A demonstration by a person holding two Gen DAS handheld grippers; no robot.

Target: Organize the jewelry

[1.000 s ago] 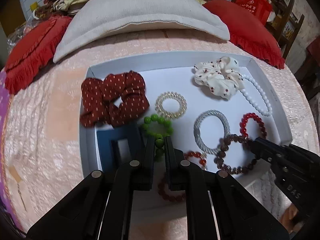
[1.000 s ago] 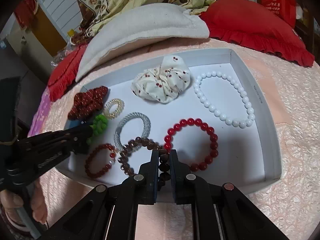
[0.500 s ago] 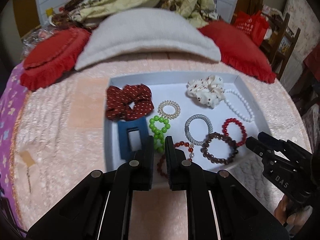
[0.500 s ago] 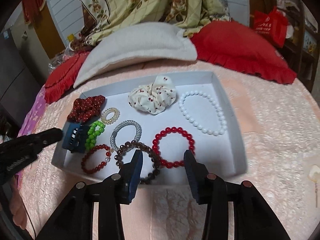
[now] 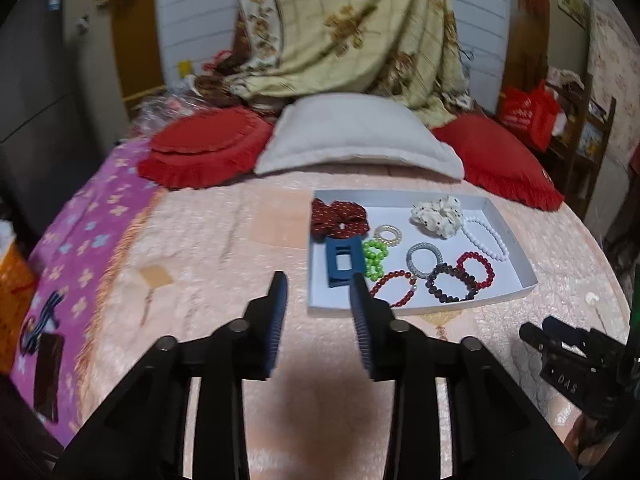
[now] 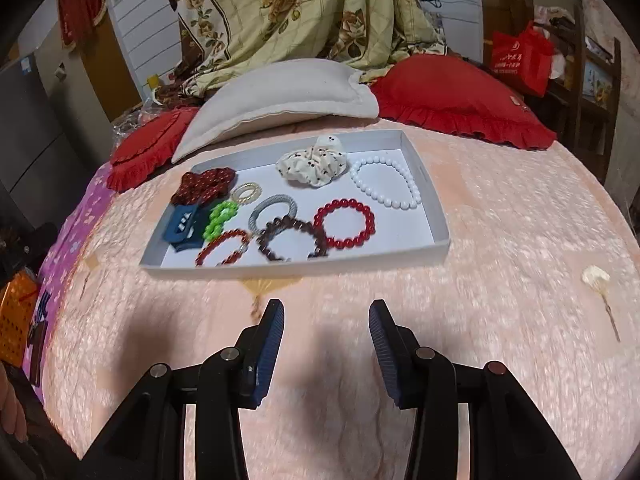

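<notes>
A white tray (image 6: 430,196) of bracelets and scrunchies sits on a pink bedspread (image 6: 520,240). The left gripper (image 5: 319,296) and right gripper (image 6: 326,322) hover before the tray, apart from it, jaws spread and empty.

Both grippers (image 5: 318,292) (image 6: 326,322) withdrawn, fingers apart.

We were in a home bedroom: a bed (image 6: 500,240) under a pink quilted cover, a grey pillow (image 6: 280,92) between red cushions (image 6: 452,92), a floral blanket (image 6: 288,12) heaped behind.
</notes>
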